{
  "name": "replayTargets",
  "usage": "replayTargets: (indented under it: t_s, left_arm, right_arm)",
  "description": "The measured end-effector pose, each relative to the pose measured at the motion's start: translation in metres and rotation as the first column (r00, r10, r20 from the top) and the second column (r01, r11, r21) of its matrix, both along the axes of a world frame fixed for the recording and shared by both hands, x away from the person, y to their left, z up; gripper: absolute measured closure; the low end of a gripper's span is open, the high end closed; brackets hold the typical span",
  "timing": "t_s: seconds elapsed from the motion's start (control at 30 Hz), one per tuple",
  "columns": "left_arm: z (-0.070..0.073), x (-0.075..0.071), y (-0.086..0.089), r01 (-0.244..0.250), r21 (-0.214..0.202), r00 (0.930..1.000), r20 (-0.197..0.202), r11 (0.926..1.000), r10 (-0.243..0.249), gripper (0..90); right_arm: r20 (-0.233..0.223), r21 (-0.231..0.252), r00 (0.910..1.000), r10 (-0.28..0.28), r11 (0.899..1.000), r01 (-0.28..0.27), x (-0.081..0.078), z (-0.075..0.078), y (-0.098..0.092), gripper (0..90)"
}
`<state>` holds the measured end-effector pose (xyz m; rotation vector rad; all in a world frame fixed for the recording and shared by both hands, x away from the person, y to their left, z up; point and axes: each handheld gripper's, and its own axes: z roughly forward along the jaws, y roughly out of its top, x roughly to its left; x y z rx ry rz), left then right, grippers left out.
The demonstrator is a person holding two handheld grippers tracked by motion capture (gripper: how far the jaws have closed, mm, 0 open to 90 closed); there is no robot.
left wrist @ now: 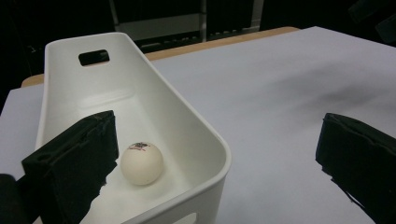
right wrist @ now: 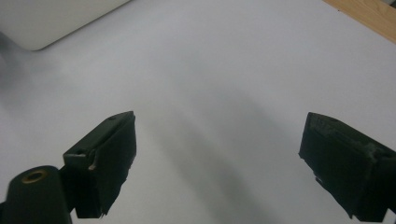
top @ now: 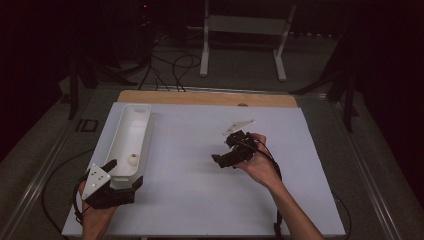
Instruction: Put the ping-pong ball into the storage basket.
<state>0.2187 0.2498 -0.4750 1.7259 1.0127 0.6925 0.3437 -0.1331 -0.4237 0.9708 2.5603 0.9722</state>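
A long white bin [top: 142,131] lies along the left side of the white table [top: 200,195]. A white ball [top: 133,159] with a small printed mark [left wrist: 142,163] rests in the bin's near end. My left gripper [top: 125,172] is open at that near end, one jaw inside the bin [left wrist: 196,135] beside the ball and the other outside over the table. The ball is not between the pads. My right gripper [top: 223,151] hovers open over the middle of the table with nothing between its jaws [right wrist: 219,135], pointing towards the bin.
The bin's corner [right wrist: 42,23] shows far off in the right gripper view. A wooden strip [top: 210,98] runs along the table's far edge. Beyond it a white stand [top: 245,25] and cables [top: 175,70] sit on the floor.
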Motion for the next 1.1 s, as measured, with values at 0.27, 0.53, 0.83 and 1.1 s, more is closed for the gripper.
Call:
replayTargets:
  t_s: [0.27, 0.53, 0.83, 1.1]
  left_arm:
    - [-0.001, 0.001, -0.001, 0.003, 0.005, 1.0, -0.004, 1.0, -0.003, 0.0]
    - [-0.002, 0.002, -0.001, 0.003, 0.005, 1.0, -0.009, 1.0, -0.003, 0.0]
    - [-0.003, 0.003, 0.0, 0.004, -0.003, 0.9999, -0.013, 1.0, -0.004, 0.0]
    - [-0.003, 0.005, 0.0, 0.008, -0.009, 0.9998, -0.016, 0.9999, -0.008, 0.0]
  right_arm:
    - [-0.002, 0.013, 0.9995, -0.032, 0.999, 0.032, -0.003, -0.008, -0.018, 10.8]
    - [0.001, 0.022, 0.9993, -0.036, 0.999, 0.036, -0.007, -0.015, -0.033, 10.7]
    - [0.027, 0.035, 0.9982, -0.054, 0.998, 0.053, -0.016, -0.022, -0.053, 10.6]
    - [0.053, 0.042, 0.9966, -0.064, 0.997, 0.061, -0.026, -0.029, -0.074, 10.6]
